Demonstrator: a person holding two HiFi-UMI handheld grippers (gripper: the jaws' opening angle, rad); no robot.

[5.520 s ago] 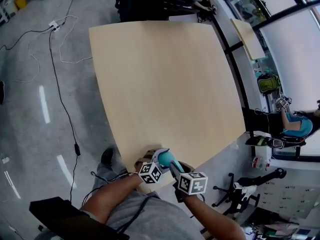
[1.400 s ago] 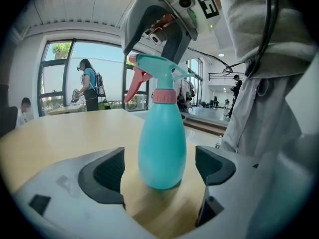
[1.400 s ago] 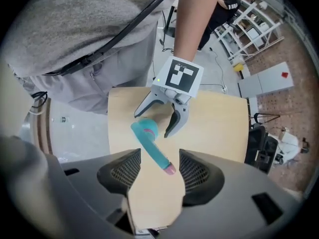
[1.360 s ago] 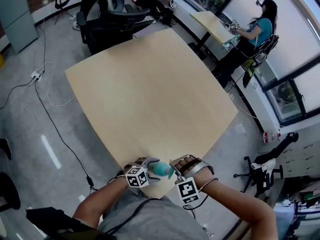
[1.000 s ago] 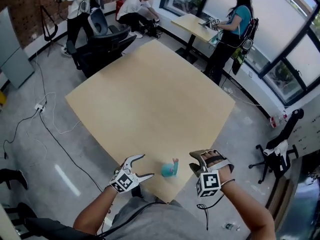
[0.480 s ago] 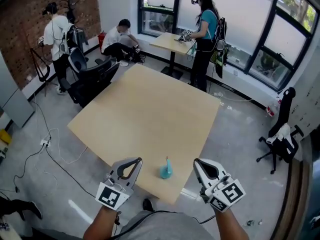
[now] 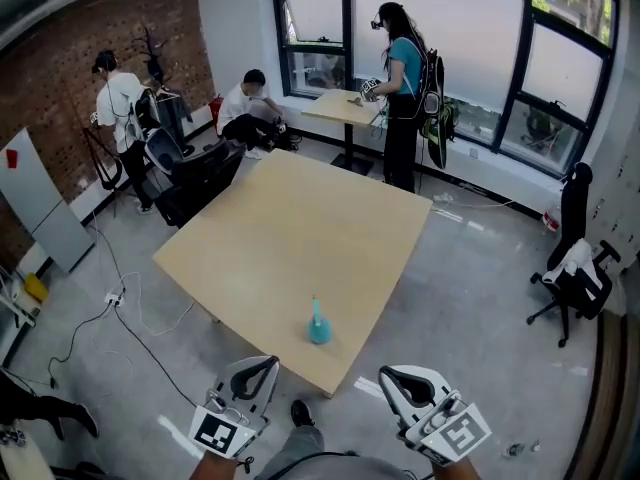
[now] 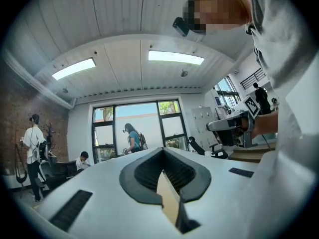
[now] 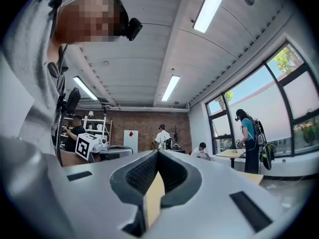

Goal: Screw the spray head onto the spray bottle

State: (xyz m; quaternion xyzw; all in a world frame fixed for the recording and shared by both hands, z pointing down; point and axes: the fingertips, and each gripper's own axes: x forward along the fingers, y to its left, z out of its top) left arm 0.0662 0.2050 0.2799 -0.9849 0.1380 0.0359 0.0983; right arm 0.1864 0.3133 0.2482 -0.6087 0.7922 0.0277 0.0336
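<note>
No word, number or brand can be read anywhere. The only printed marks are coded squares, black on white, without letters. One sits on the left cube [image 7: 222, 430] of the left gripper [image 7: 270, 364], and another on the right cube [image 7: 460, 434] of the right gripper [image 7: 386, 375]. The left gripper view shows the right cube at its right side with the same kind of square. The right gripper view shows the left cube at its left. A white panel [image 7: 40, 213] leaning at the brick wall [image 7: 90, 28] carries a small red patch [image 7: 11, 158]. It is too small to tell whether it bears writing.
</note>
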